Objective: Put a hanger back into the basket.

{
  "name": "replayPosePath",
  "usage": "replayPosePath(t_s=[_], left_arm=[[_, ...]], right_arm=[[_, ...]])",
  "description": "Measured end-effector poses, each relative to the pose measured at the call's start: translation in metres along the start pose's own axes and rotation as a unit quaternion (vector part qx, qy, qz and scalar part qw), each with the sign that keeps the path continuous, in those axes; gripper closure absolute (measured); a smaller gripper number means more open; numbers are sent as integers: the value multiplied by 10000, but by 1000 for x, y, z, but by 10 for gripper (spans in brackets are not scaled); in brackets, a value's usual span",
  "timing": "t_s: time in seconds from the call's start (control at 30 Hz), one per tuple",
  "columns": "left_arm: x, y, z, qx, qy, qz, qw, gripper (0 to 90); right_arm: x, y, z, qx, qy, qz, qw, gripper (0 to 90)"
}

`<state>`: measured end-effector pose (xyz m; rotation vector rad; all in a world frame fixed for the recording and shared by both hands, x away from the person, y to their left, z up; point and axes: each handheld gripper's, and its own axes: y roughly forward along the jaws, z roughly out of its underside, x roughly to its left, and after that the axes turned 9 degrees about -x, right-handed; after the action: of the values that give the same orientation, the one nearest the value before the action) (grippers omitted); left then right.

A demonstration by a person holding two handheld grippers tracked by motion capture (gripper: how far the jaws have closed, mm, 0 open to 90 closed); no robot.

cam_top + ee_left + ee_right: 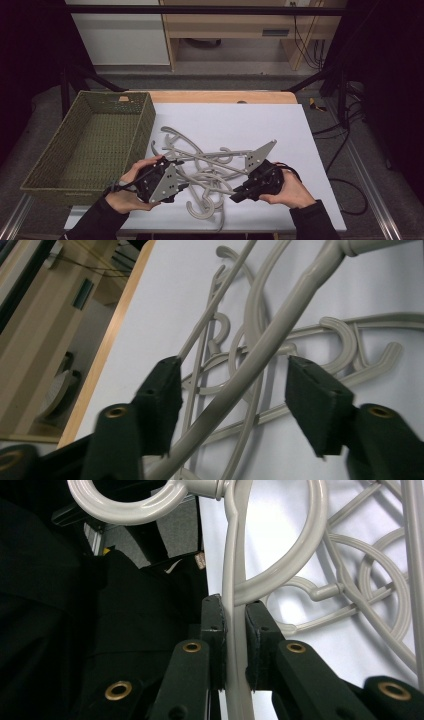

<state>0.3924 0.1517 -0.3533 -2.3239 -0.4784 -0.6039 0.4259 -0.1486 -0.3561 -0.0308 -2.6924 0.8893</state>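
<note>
Hangers (pixel 210 167): pale grey plastic, tangled in one heap near the middle of the worktop's near half, between the two hands; several, but the overlap makes an exact count impossible.
Worktop (pixel 300 135): white sheet over a wooden top, whose bare edge shows at the far side.
Basket (pixel 50 172): one, olive-green woven, rectangular, on the left side of the worktop, hanging over its left edge; nothing visible inside.
Left hand (pixel 125 192): comes in from the near left, forearm in a dark sleeve, wrapped around the left claw (pixel 184 187), which points right into the heap.
Left claw state: jaws wide apart; in the left gripper view (pixel 232 405) a thick hanger bar (pixel 270 350) runs diagonally through the gap, passing close to one pad, with nothing pinched.
Right hand (pixel 292 192): comes in from the near right, dark sleeve, holding the right claw (pixel 235 196), which points left and near toward the heap.
Right claw state: in the right gripper view (pixel 234 630) the jaws are pressed onto a thin upright hanger stem (pixel 231 575), pads touching it on both sides.
Hook loop (pixel 130 502): round, at the top of the gripped stem.
Claws: two, one per hand.
Grey plates: two, one on top of each claw.
</note>
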Motion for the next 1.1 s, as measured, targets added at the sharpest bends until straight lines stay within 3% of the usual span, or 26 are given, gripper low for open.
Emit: replayPosePath(t_s=[0.03, 0.1, 0.13, 0.17, 0.4, 0.5, 0.87, 1.1], left_arm=[[-3, 3, 1, -106, -73, 10, 9999, 505], [-6, 5, 2, -107, 15, -21, 9999, 554], [-7, 5, 2, -68, 93, -3, 9999, 584], [-4, 2, 0, 194, 429, 41, 9989, 604], [-12, 4, 1, 277, 819, 98, 9962, 690], [-14, 6, 3, 279, 865, 185, 9957, 707], [-17, 5, 2, 231, 1010, 275, 9942, 753], [-15, 1, 1, 136, 918, 359, 9950, 792]], right_arm=[[0, 0, 0, 5, 9, -12, 10000, 811], [0, 0, 0, 30, 37, 11, 10000, 811], [-1, 1, 0, 46, 59, -47, 10000, 811], [0, 1, 0, 76, 63, -27, 9999, 811], [-1, 4, 0, 155, 86, -142, 9997, 811], [0, 4, 0, 237, 111, -136, 9996, 811], [1, -2, 0, 141, -73, -51, 9999, 808], [-2, -10, -1, -85, -215, 131, 9996, 789]])
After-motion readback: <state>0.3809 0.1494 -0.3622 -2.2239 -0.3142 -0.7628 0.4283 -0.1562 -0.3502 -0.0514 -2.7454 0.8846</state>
